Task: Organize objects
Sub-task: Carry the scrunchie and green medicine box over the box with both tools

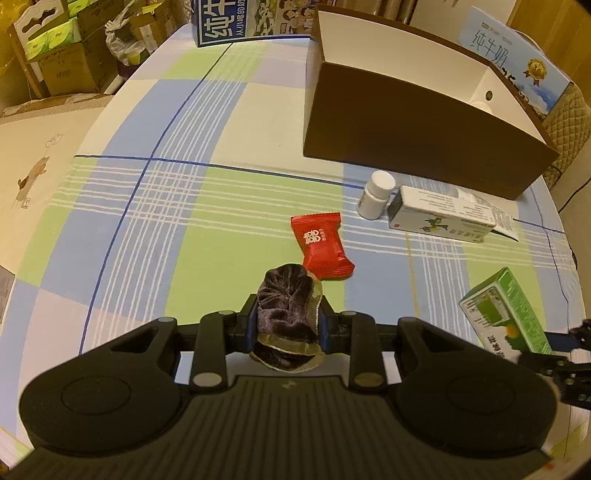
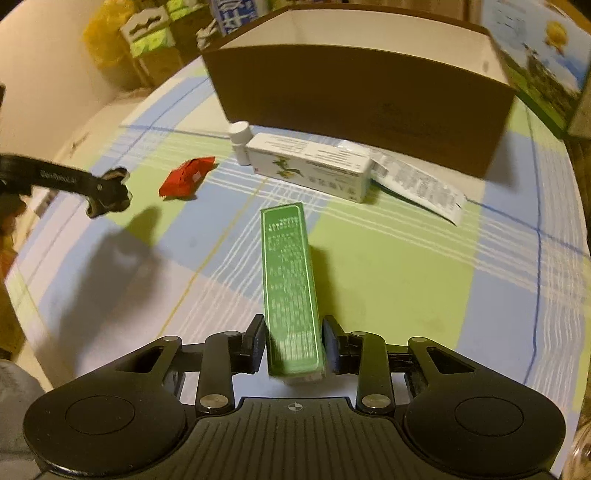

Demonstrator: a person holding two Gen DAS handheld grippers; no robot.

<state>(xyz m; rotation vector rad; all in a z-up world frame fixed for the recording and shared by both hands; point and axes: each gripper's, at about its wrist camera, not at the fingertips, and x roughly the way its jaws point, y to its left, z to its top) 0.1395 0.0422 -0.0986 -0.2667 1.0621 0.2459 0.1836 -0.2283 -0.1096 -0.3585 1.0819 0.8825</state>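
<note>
My left gripper is shut on a dark velvet pouch with a gold-trimmed edge, held above the checked tablecloth. Just beyond it lies a red candy packet. In the right wrist view my right gripper has its pads against both long sides of a slim green box; the same green box shows tilted at the right of the left wrist view. A white pill bottle and a white medicine box lie in front of the open brown box.
A paper leaflet sticks out from the white medicine box. Milk cartons stand at the table's far edge behind the brown box. Cardboard boxes are stacked past the table's left edge. My left gripper is near the red packet.
</note>
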